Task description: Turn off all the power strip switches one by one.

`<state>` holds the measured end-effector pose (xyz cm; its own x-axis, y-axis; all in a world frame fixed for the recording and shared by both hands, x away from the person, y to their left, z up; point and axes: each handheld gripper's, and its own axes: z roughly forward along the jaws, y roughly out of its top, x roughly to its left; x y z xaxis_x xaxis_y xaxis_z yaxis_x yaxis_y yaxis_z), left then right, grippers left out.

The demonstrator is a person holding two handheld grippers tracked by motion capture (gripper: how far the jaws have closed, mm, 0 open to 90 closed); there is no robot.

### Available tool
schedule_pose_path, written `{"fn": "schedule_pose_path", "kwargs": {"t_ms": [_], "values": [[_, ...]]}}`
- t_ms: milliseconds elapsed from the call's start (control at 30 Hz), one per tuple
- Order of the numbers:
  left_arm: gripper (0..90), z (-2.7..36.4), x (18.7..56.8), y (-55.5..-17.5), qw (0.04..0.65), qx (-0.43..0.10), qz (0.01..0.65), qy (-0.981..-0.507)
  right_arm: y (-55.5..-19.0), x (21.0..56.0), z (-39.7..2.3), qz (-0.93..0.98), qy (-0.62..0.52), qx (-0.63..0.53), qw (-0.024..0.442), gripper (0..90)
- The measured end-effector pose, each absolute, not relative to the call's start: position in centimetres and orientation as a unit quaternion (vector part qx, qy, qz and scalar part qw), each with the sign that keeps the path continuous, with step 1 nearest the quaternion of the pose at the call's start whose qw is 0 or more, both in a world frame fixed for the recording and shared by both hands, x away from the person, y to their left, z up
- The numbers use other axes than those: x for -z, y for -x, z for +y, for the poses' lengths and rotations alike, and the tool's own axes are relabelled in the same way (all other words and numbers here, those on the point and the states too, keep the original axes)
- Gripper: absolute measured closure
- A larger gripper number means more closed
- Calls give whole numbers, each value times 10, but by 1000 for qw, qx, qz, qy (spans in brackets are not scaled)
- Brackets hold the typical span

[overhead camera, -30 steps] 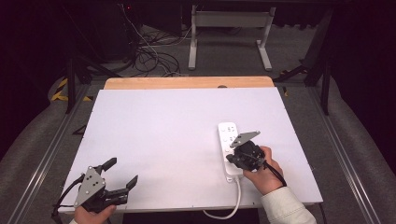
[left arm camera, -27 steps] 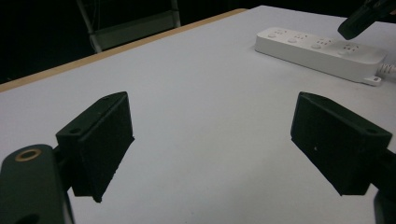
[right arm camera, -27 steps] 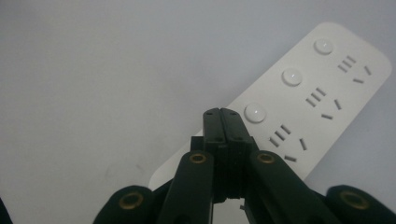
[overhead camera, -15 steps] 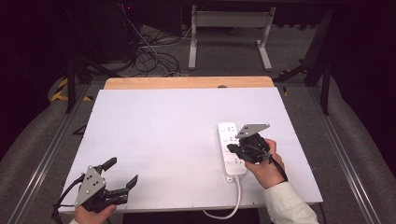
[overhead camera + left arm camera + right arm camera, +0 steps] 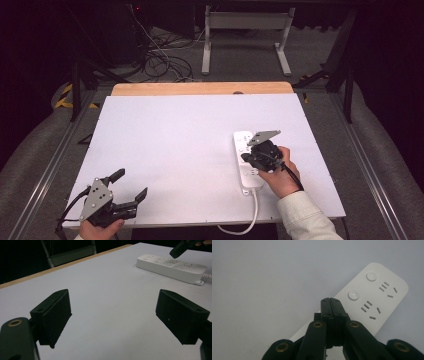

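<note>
A white power strip [image 5: 243, 141] lies on the right part of the white tabletop [image 5: 190, 145], and its cord [image 5: 252, 216] runs off the near edge. My right gripper [image 5: 246, 157] is shut, with nothing held. Its jaws hover over the middle of the strip, pointing toward the round buttons. In the right gripper view the shut tips [image 5: 331, 300] sit just short of a round button [image 5: 353, 295] on the strip [image 5: 384, 300]. My left gripper [image 5: 131, 184] is open at the near left corner, nothing between its jaws [image 5: 112, 315]. The strip [image 5: 172, 265] lies far off it.
A wooden strip [image 5: 200, 88] edges the table's far side. Metal rails [image 5: 45, 170] run along both sides. Beyond the table are a grey frame [image 5: 245, 30] and tangled cables [image 5: 160, 60] on the floor. The tabletop's middle and left are bare white.
My right gripper has shifted a little farther along the power strip, away from the person, staying shut. The left gripper has not moved.
</note>
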<state>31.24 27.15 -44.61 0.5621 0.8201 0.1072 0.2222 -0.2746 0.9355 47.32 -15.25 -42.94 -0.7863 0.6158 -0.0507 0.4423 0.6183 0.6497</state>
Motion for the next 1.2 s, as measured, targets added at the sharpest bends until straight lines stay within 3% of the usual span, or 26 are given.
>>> {"fn": "schedule_pose_path", "kwargs": {"t_ms": [1200], "values": [[138,271,446,-312,489,-308,357,-734,-485,448,-151,888,-314,-315,118,900]]}}
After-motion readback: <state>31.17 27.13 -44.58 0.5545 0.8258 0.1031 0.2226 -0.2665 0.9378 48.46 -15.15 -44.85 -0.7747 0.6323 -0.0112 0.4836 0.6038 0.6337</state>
